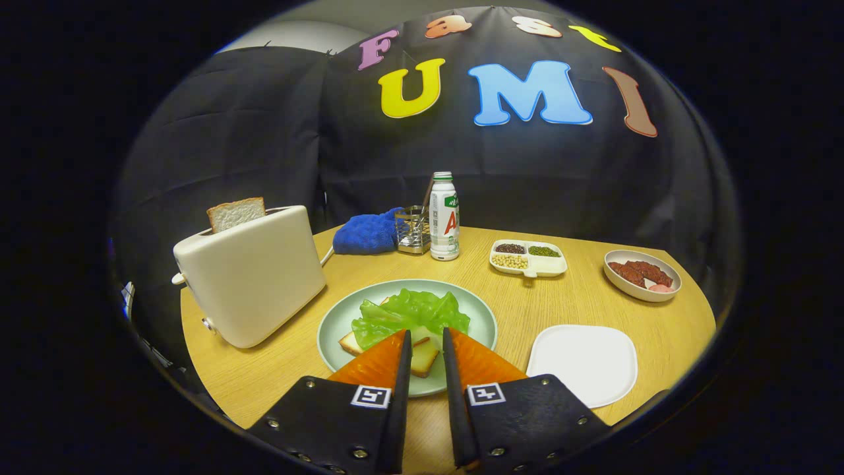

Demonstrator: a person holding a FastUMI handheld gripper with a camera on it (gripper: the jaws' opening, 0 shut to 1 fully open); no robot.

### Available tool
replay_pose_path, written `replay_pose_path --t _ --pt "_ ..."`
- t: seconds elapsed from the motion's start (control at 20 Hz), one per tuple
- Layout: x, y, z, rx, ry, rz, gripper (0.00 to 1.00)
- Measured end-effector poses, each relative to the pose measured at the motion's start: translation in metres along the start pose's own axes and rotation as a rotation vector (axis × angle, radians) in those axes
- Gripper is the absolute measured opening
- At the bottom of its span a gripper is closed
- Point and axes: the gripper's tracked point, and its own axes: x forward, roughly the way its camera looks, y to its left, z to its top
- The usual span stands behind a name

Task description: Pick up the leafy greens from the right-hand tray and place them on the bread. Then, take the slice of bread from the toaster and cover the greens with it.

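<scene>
Green leafy greens (412, 313) lie on a slice of bread (422, 356) on the pale green plate (336, 323), just ahead of my fingertips. My gripper (426, 332) hovers over the near side of the plate, open with a narrow gap and nothing between its fingers. Part of the bread shows through that gap. Left of the plate stands a cream toaster (254, 277) with a second bread slice (236, 212) sticking up out of its slot. To the right of the plate lies a bare white tray (583, 363).
Behind the plate stand a white bottle (444, 218), a metal holder (413, 229) and a blue cloth (368, 232). A divided dish of beans (527, 257) and a bowl of meat (641, 274) sit at the back right. The round wooden table (277, 376) ends close beside the toaster.
</scene>
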Motion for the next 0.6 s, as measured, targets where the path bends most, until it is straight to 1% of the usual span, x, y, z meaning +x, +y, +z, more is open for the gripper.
replay_pose_path --t 0.05,0.1,0.15,0.2,0.3,0.35,0.6 --pt "-0.001 -0.001 0.000 0.003 -0.001 -0.006 0.31" --pt "-0.002 0.003 0.002 0.012 -0.007 0.006 0.33" --pt "-0.002 0.007 0.002 0.017 -0.012 0.011 0.41" --pt "-0.004 0.009 0.004 0.014 -0.021 0.006 0.41" --pt "-0.010 0.021 0.009 0.006 -0.050 0.013 0.50" --pt "-0.012 0.030 0.011 0.004 -0.063 0.023 0.52" --pt "-0.025 0.061 0.033 -0.045 -0.152 -0.036 0.52"
